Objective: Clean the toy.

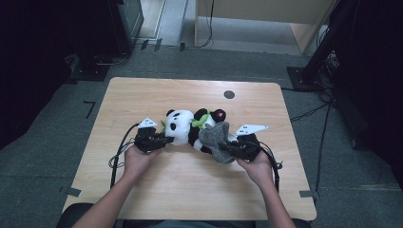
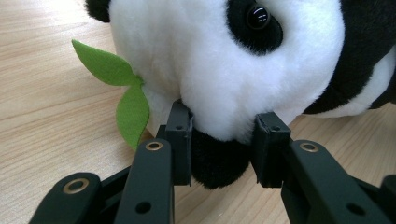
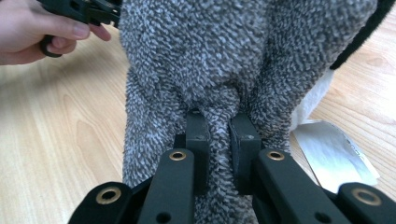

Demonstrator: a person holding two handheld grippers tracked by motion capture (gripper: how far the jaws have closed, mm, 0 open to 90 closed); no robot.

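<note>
A plush panda (image 1: 183,126) lies on its side in the middle of the wooden table (image 1: 142,95), with green felt leaves (image 2: 125,88) at its head. My left gripper (image 1: 164,140) is shut on the panda's black ear (image 2: 219,161), one pad on each side of it. A grey fuzzy cloth (image 1: 216,140) drapes over the panda's lower body. My right gripper (image 1: 230,148) is shut on a pinched fold of that grey cloth (image 3: 217,70), the jaws nearly together.
A white care label (image 3: 334,154) lies on the table beside the cloth. A dark round hole (image 1: 229,94) marks the table's far side. Black stands and cables (image 1: 313,71) sit on the floor around the table.
</note>
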